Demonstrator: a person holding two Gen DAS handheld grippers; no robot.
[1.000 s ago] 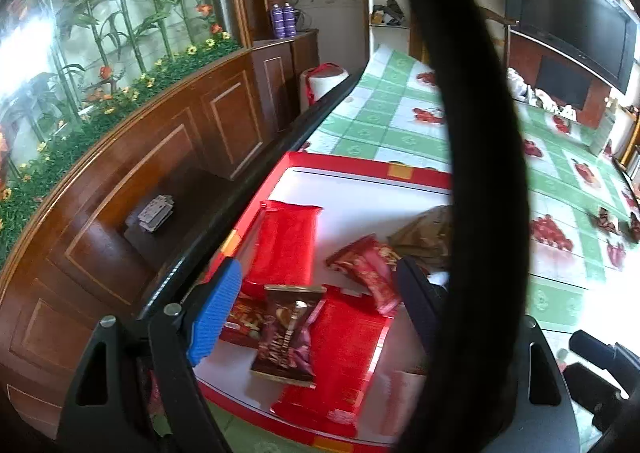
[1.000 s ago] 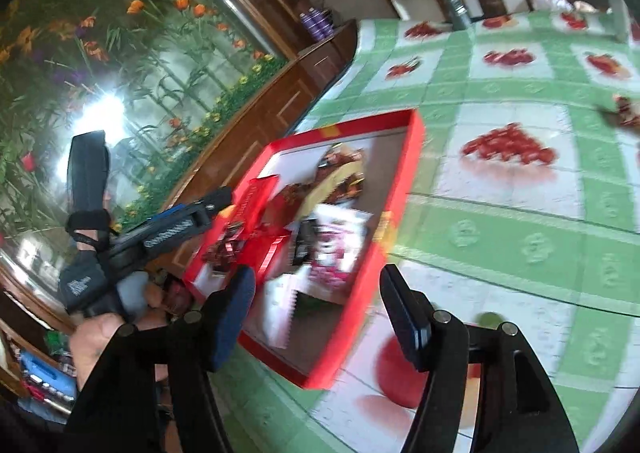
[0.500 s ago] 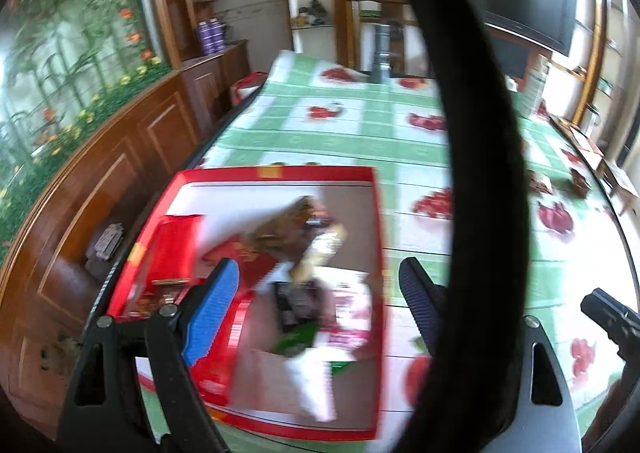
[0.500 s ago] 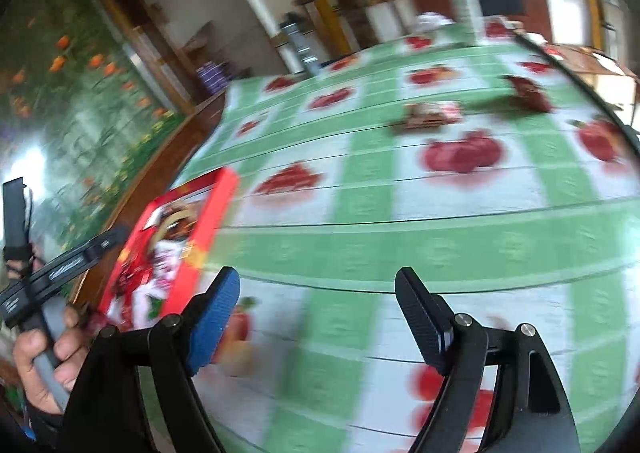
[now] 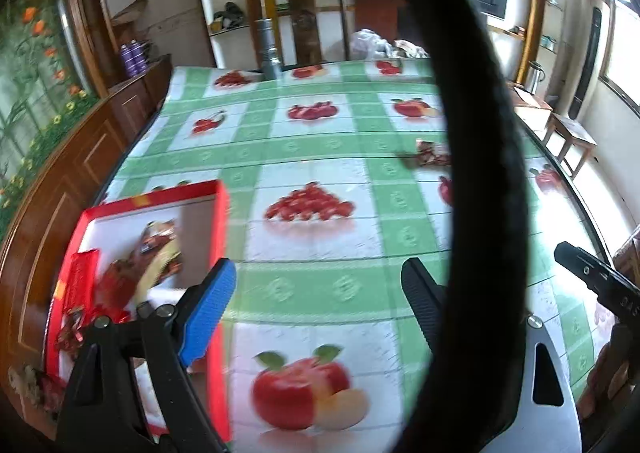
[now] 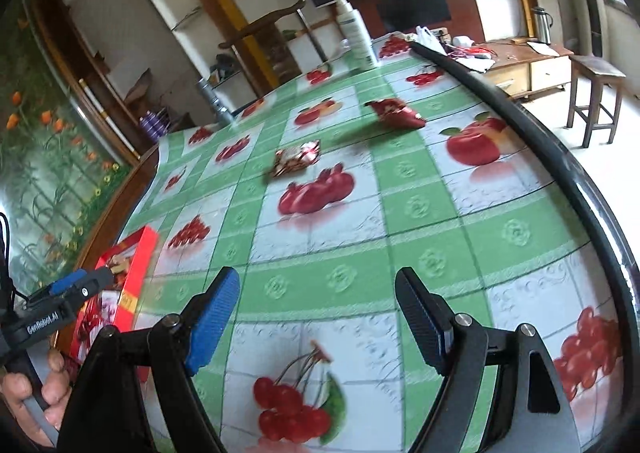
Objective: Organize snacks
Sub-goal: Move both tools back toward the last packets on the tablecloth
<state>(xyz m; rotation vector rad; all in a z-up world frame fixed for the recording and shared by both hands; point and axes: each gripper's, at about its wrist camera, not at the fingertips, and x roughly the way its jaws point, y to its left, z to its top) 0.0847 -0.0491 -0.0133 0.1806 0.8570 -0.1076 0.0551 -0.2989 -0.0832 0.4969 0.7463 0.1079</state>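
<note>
A red tray [image 5: 152,197] with several snack packets in it lies at the table's left side; the right wrist view shows it as the red tray [image 6: 140,253] at far left. Two loose packets lie farther out on the green fruit-print cloth: a brown-silver packet [image 6: 296,159] and a red packet [image 6: 396,113]. One packet [image 5: 430,153] shows in the left wrist view. My left gripper [image 5: 318,277] hangs over bare cloth right of the tray, its jaws opening with nothing between them. My right gripper [image 6: 316,279] stands open and empty over the cloth, well short of the packets.
A thick black cable [image 5: 480,133] arcs across the left wrist view. A white spray bottle [image 6: 356,37] and a metal flask [image 5: 268,49] stand at the table's far end. The table's black edge [image 6: 520,113] runs on the right, a stool [image 6: 592,93] beyond it.
Both views have swung away from the red tray, rightward over the cloth; the tray now sits at the left edge. The right jaws stand wider than a second ago.
</note>
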